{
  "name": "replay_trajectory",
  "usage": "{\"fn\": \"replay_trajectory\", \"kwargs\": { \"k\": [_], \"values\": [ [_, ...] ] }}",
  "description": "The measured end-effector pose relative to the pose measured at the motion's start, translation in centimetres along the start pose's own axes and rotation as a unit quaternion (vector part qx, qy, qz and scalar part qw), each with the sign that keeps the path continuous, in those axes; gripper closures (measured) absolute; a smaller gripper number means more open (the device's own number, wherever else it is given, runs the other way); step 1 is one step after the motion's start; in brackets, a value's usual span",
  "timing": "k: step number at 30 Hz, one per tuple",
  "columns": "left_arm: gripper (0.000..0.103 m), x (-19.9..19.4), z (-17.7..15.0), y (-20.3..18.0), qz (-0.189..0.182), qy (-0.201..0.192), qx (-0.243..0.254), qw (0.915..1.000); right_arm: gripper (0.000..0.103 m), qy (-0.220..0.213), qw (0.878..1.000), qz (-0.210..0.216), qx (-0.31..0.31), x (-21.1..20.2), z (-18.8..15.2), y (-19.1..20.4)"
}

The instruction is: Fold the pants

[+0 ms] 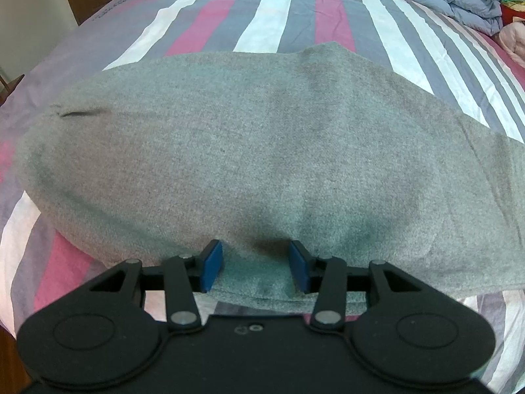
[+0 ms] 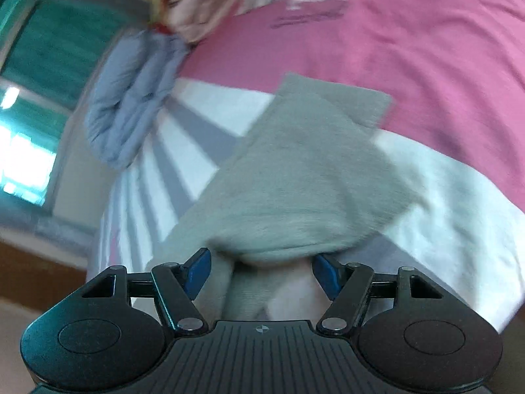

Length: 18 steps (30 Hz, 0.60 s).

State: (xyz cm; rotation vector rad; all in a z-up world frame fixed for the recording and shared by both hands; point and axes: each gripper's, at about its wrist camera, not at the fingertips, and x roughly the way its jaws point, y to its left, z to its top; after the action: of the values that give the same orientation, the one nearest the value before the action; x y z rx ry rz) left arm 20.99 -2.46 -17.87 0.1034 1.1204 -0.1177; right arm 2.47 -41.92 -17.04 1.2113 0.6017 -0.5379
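Left hand-held gripper (image 1: 256, 264) straddles grey pants' (image 1: 262, 151) near edge.

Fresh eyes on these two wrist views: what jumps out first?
The grey pants fill the middle of the left wrist view, spread on a bed sheet striped pink, white and grey. The left gripper sits at their near edge, blue pads apart with grey cloth between them. In the blurred right wrist view, the right gripper stands open over a bunched fold, and a blue-grey quilt lies upper left.
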Motion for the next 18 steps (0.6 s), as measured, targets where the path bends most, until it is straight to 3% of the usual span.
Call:
{"fn": "replay_trajectory", "kwargs": {
  "k": [6, 8, 10, 11, 13, 18],
  "values": [
    [0.066, 0.0, 0.0, 0.0, 0.002, -0.001, 0.003, 1.0, 0.035, -0.019, 0.999, -0.009, 0.031, -2.8, 1.6, -2.4],
    [0.066, 0.0, 0.0, 0.0, 0.002, -0.001, 0.002, 1.0, 0.035, -0.05, 0.997, -0.025, 0.058, -3.3, 2.1, -2.7],
    [0.066, 0.0, 0.0, 0.0, 0.002, -0.001, 0.002, 1.0, 0.035, -0.053, 0.995, -0.042, 0.073, -3.0, 2.6, -3.1],
    [0.066, 0.0, 0.1, 0.0, 0.002, -0.001, 0.002, 1.0, 0.03, -0.043, 0.995, -0.046, 0.076, -2.5, 2.9, -3.3],
    [0.066, 0.0, 0.1, -0.1, 0.002, -0.001, 0.003, 1.0, 0.004, -0.028, 0.998, -0.024, 0.059, -2.0, 3.5, -3.2],
    [0.066, 0.0, 0.1, -0.1, 0.002, -0.001, 0.002, 1.0, 0.0, 0.022, 0.996, -0.081, -0.021, 0.0, 4.4, -0.7]
  ]
}}
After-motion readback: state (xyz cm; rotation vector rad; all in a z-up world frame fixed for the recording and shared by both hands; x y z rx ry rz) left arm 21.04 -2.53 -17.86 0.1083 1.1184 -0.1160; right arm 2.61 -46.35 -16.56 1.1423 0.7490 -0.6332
